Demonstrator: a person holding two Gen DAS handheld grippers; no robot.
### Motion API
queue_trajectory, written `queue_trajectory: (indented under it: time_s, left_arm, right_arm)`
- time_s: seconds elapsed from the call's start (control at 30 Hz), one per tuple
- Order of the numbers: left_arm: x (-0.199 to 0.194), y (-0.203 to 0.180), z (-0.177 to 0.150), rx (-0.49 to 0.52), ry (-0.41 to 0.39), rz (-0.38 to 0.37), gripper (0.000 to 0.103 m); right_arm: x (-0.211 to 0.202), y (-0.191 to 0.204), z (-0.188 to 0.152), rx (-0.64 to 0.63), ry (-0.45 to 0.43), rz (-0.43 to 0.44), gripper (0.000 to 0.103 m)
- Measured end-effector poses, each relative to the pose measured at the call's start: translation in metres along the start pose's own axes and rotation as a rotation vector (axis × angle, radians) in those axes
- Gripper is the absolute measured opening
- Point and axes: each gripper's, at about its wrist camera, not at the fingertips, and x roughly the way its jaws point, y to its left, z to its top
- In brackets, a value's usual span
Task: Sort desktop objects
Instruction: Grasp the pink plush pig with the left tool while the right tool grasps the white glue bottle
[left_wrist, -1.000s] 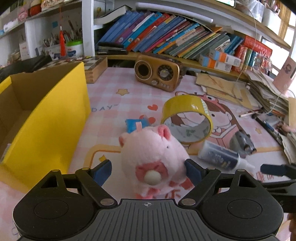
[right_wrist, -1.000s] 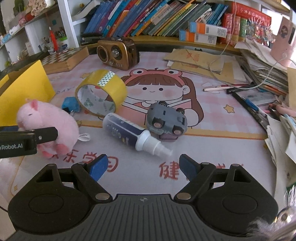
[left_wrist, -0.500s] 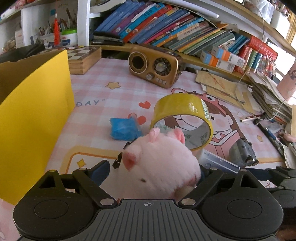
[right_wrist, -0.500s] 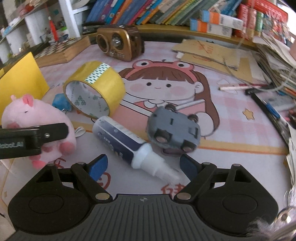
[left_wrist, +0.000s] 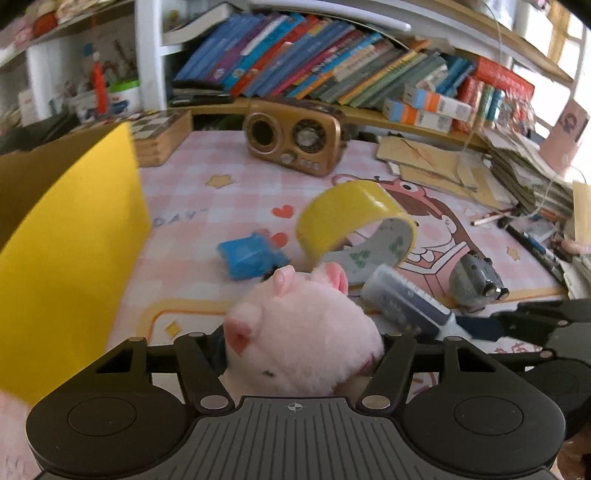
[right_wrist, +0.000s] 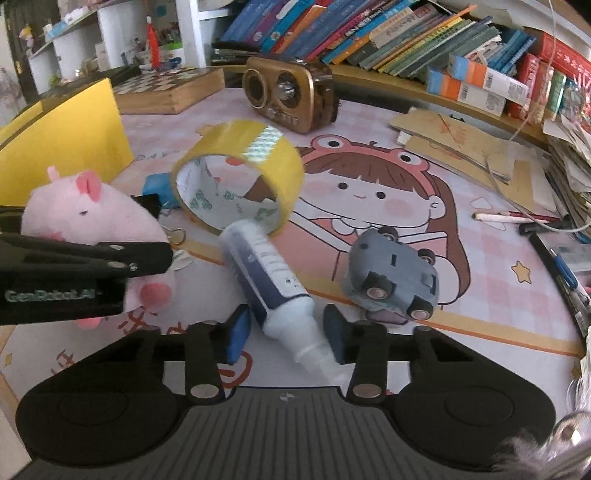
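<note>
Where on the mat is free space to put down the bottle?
Bare mat lies between the gold radio and the tape roll, and right of the toy car toward the pens. It is crowded around the bottle, pink pig and blue packet.

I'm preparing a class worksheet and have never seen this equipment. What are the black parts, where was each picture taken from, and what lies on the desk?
There is no robot: a person holds a two-finger gripper in each hand, each with a camera looking along its fingers. One picture is the left view, the other the right. The left gripper has closed on a pink pig. The right gripper straddles a bottle, with gaps at both fingers. On the desk mat also lie a tape roll, a toy car, a radio and a yellow box.
</note>
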Motion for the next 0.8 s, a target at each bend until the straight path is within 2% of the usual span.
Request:
queue_trajectory:
  time_s: [0.07,0.23,0.27,0.37,0.47,0.53,0.6,0.67,0.8]
  left_arm:
    - [-0.011,0.010,-0.003,-0.035,-0.009,0.002,0.064]
    - [-0.032,0.030,-0.010,-0.112,-0.018,0.029,0.064]
    - [-0.035,0.033,-0.011,-0.123,-0.018,0.033,0.064]
    - [-0.042,0.036,-0.013,-0.138,-0.024,0.041,0.064]
    - [-0.048,0.035,-0.015,-0.135,-0.036,0.044,0.064]
    - [-0.053,0.036,-0.016,-0.129,-0.042,0.048,0.064]
    - [-0.058,0.037,-0.016,-0.126,-0.050,0.048,0.064]
    - [-0.064,0.037,-0.017,-0.123,-0.061,0.044,0.064]
    - [-0.072,0.037,-0.019,-0.129,-0.074,0.028,0.064]
  right_arm:
    - [-0.003,0.004,-0.001,-0.019,0.012,0.032,0.029]
    - [-0.013,0.014,-0.008,-0.049,0.051,0.085,0.030]
    - [-0.012,0.017,-0.008,-0.058,0.054,0.080,0.032]
    - [-0.006,0.020,-0.004,-0.059,0.040,0.063,0.045]
    - [0.003,0.022,0.001,-0.078,0.023,0.040,0.046]
    - [0.008,0.024,0.005,-0.094,0.014,0.042,0.045]
    - [0.009,0.025,0.007,-0.106,0.010,0.053,0.031]
    - [0.009,0.026,0.009,-0.129,0.012,0.059,0.030]
    - [0.004,0.023,0.007,-0.082,0.029,0.065,0.030]
